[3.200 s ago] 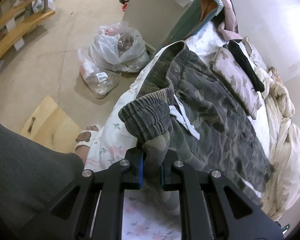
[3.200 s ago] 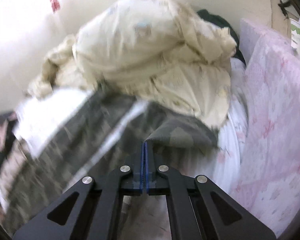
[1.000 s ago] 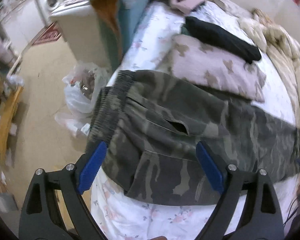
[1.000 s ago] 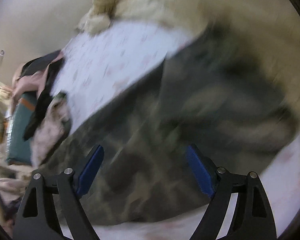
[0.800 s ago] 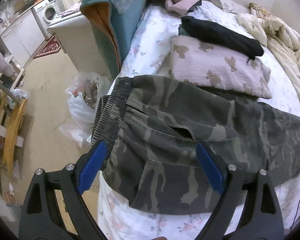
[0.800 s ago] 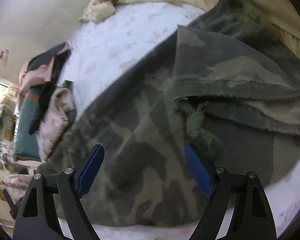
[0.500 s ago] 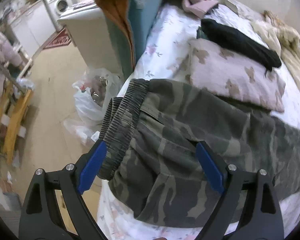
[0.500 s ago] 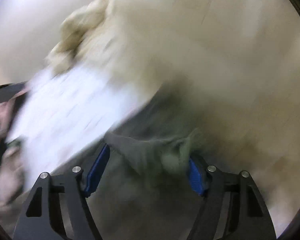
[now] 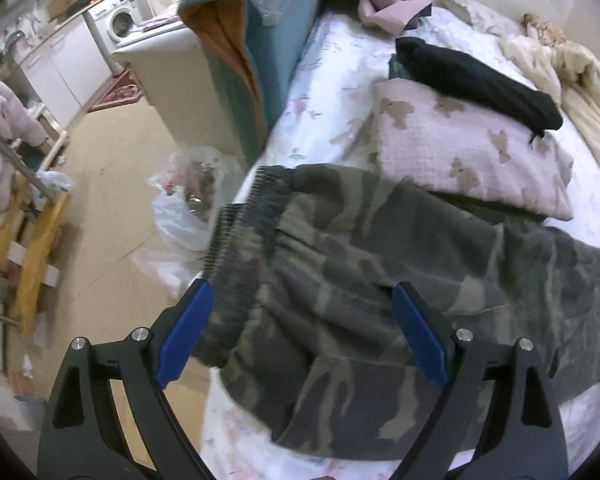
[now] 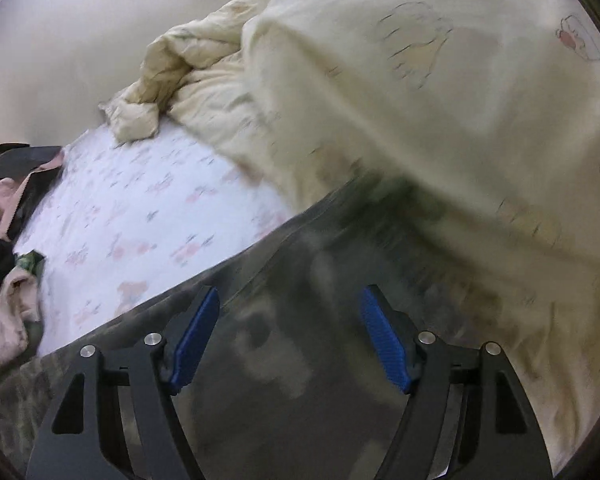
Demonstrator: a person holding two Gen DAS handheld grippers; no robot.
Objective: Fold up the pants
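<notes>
Camouflage pants (image 9: 380, 260) lie spread flat across the floral bed sheet (image 9: 332, 92), their ribbed elastic waistband (image 9: 252, 220) at the bed's left edge. My left gripper (image 9: 302, 292) hovers open just above the waistband end, its blue pads wide apart and holding nothing. In the right wrist view the leg end of the pants (image 10: 300, 360) is blurred, running up to a cream duvet. My right gripper (image 10: 291, 296) stands open over that leg end, jaws a little narrower than the left's, with cloth below them but none pinched.
A pink bear-print folded cloth (image 9: 460, 152) and a black garment (image 9: 472, 76) lie just beyond the pants. The crumpled cream duvet (image 10: 380, 100) fills the far right of the bed. On the floor to the left are plastic bags (image 9: 192, 200) and a wooden rack (image 9: 32, 240).
Both grippers, earlier shut on the pants, now stand open. The left view has tilted toward the waistband. The right gripper has swung up toward the duvet and its jaws have narrowed slightly.
</notes>
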